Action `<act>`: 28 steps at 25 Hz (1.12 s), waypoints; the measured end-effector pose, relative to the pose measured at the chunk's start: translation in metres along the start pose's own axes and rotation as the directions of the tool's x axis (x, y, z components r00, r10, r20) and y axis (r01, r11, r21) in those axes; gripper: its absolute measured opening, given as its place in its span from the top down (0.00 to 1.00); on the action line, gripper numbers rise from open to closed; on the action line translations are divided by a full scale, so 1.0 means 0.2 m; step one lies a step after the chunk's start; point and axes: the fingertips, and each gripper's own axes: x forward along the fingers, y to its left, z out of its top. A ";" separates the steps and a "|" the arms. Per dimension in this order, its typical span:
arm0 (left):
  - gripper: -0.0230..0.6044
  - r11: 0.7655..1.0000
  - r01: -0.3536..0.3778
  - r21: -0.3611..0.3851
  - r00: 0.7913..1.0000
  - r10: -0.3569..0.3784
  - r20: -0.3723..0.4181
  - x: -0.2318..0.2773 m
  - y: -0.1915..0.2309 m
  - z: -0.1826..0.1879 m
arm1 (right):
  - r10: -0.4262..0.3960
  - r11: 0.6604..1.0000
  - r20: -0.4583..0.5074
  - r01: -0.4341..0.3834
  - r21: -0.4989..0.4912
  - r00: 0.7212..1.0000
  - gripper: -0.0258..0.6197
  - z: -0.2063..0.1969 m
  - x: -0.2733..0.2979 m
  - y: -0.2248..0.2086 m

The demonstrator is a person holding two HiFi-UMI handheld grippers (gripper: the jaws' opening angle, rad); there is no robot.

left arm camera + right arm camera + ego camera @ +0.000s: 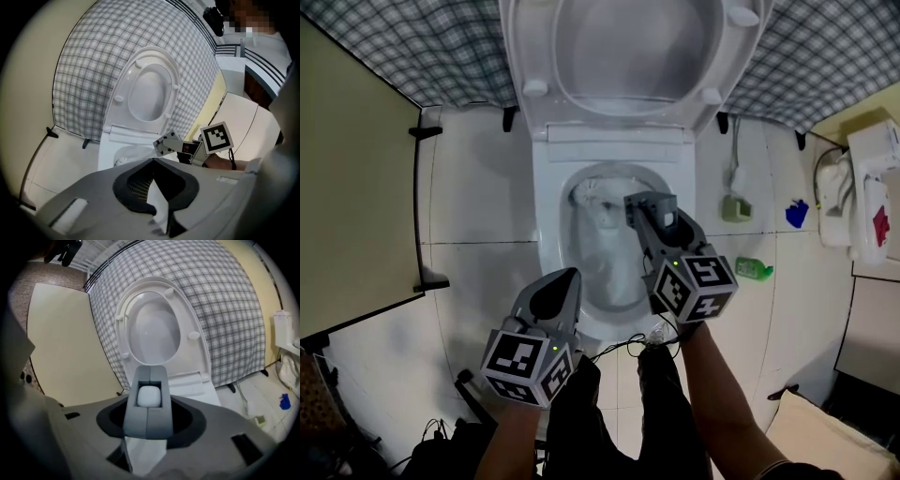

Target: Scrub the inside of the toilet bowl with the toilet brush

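Observation:
The white toilet stands with lid and seat raised against the checked wall. My right gripper reaches over the bowl, shut on the white handle of the toilet brush. The white bristle head lies low inside the bowl at its back left and also shows in the left gripper view. My left gripper hangs at the bowl's near left rim; its fingers look closed together with nothing in them. From the left gripper view the right gripper is over the bowl.
A beige partition stands on the left. On the tiled floor to the right are a green bottle, a blue item, a small green thing on a cord and a white unit. Cables trail by the toilet's foot.

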 end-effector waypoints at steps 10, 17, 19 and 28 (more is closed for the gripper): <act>0.98 0.998 -0.055 0.004 0.998 0.055 0.004 -0.04 0.06 -0.02 | 0.205 0.976 -0.114 -0.211 -0.050 0.972 0.65 -0.11 -0.07 0.16; 0.98 0.998 -0.062 0.028 0.998 0.062 -0.011 -0.04 -0.03 -0.08 | 0.332 0.927 -0.225 -0.361 -0.101 0.916 0.65 -0.27 -0.30 0.24; 0.98 0.997 -0.066 0.035 0.998 0.066 -0.016 -0.05 -0.06 -0.10 | 0.355 0.916 -0.251 -0.389 -0.100 0.901 0.65 -0.32 -0.38 0.25; 0.98 0.995 -0.096 0.015 0.995 0.096 -0.012 -0.08 -0.24 -0.21 | 0.429 0.855 -0.356 -0.500 -0.138 0.830 0.65 -0.45 -0.68 0.21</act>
